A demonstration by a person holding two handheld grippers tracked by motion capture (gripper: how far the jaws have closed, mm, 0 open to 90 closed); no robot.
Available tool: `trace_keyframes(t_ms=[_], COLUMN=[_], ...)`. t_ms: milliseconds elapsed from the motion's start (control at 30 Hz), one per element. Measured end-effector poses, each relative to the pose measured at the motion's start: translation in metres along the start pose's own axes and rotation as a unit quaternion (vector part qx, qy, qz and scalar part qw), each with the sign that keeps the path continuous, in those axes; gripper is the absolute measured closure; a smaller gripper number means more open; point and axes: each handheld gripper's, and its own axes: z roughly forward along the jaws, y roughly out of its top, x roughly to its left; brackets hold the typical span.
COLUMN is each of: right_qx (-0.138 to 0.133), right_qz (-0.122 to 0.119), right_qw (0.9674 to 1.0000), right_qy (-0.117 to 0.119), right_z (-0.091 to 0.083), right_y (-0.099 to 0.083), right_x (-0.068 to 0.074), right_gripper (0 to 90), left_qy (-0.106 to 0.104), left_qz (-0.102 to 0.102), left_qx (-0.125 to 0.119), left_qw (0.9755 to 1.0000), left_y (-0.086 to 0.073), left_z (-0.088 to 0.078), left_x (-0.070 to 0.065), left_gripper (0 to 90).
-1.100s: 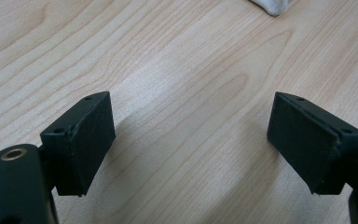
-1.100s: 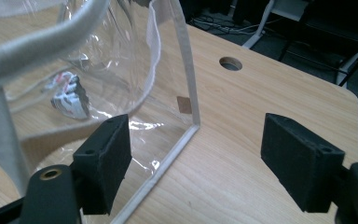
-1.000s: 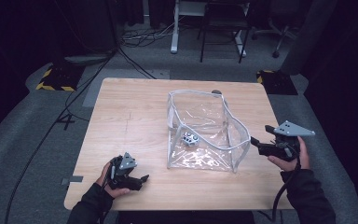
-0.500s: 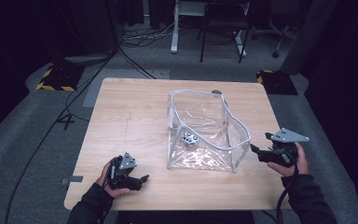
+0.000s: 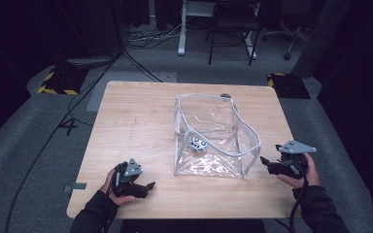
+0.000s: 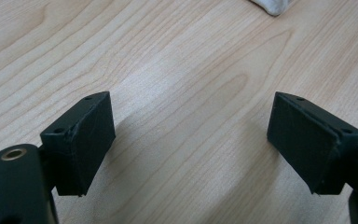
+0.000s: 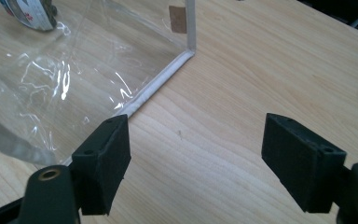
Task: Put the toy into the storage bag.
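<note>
On the wooden table [image 5: 141,121], near its middle, stands a clear plastic bag [image 5: 213,138] with white piping along its edges, open at the top. One small object [image 5: 198,144], white with dark markings, lies on the bag's floor toward the near left part. In the right gripper view the same object [image 7: 30,13] shows through the clear wall at top left; it carries red and dark print, too partial to read. A small brown tag [image 7: 177,19] sits on the bag's upright corner seam in that view; no writing can be made out on it.

Left gripper [image 5: 143,185]: held in the left hand [image 5: 114,187] at the near left of the table, well apart from the bag. In the left gripper view its jaws stand wide apart over bare wood with nothing between them. A white corner of the bag [image 6: 272,5] shows at the top edge there.

Right gripper [image 5: 267,165]: held in the right hand [image 5: 303,170] at the near right edge of the table, just beside the bag's right wall. In the right gripper view its jaws are spread wide, grasping nothing; the left jaw sits close to the bag's bottom seam [image 7: 154,88], contact cannot be confirmed.
</note>
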Motion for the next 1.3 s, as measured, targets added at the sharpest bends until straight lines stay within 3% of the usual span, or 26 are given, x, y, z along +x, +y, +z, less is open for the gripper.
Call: trace_keyframes(t_ms=[700, 1300], right_qx=[0.033, 0.04], right_qz=[0.016, 0.034], right_qw=[0.9993, 0.9986], right_qy=[0.002, 0.007], right_z=[0.006, 0.002], right_y=[-0.034, -0.065], right_x=[-0.003, -0.005], right_gripper=[24.2, 23.6], left_qy=[-0.001, -0.001], left_qz=[0.0, 0.0], left_qx=[0.0, 0.0], left_qw=[1.0, 1.0], left_y=[0.0, 0.0], left_z=[0.0, 0.0], left_x=[0.0, 0.0], left_gripper=[15.3, 15.3])
